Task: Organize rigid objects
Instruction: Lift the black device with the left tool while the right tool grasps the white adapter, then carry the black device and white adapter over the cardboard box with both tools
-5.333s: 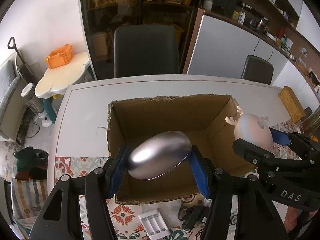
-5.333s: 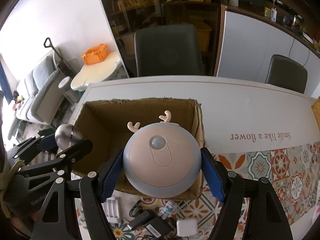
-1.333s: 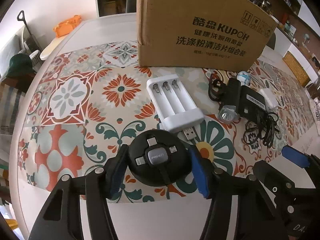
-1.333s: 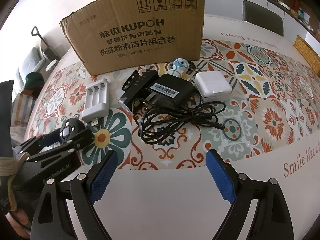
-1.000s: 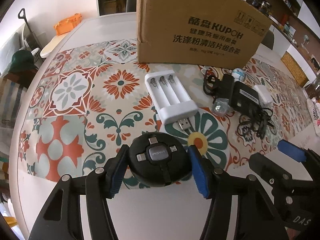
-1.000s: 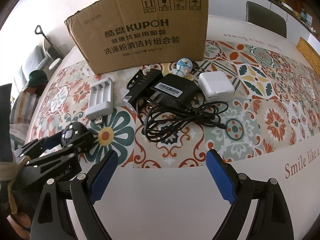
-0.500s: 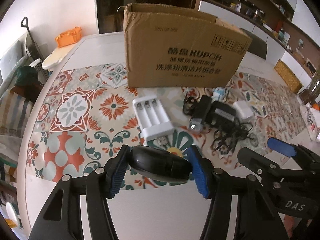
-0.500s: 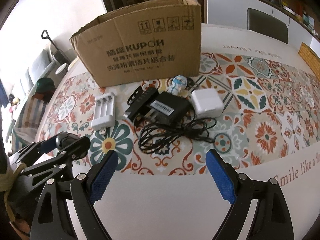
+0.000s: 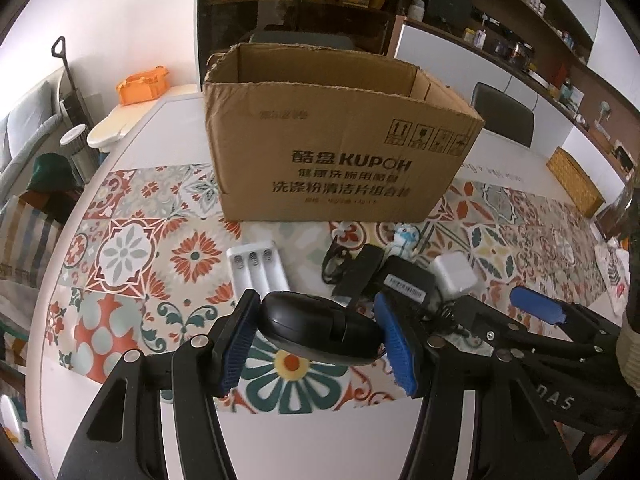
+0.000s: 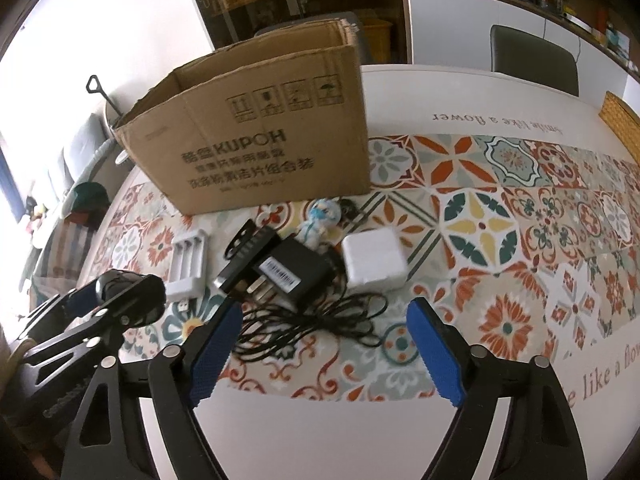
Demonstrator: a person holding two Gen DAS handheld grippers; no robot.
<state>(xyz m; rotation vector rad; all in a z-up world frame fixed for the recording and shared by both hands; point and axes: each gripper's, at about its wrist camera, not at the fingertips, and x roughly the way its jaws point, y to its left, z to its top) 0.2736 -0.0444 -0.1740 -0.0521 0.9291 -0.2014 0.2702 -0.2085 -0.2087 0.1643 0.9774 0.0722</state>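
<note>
My blue pads (image 9: 240, 340) pinch a black puck (image 9: 320, 334); at twelve o'clock a brown box (image 9: 340, 152) on orange, teal and red floral tiles (image 10: 520, 220).

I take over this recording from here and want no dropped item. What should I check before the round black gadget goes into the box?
1. Left gripper clamped on the round black gadget, both pads touching: ok.
2. Gadget lifted off the table: ok.
3. Cardboard box top open: ok.
4. Room inside the box: cannot tell, interior hidden.
5. Right gripper empty; its jaws have just been closing, nothing between them: ok.
6. Black cable clear of the right gripper's fingers: cannot tell.
</note>
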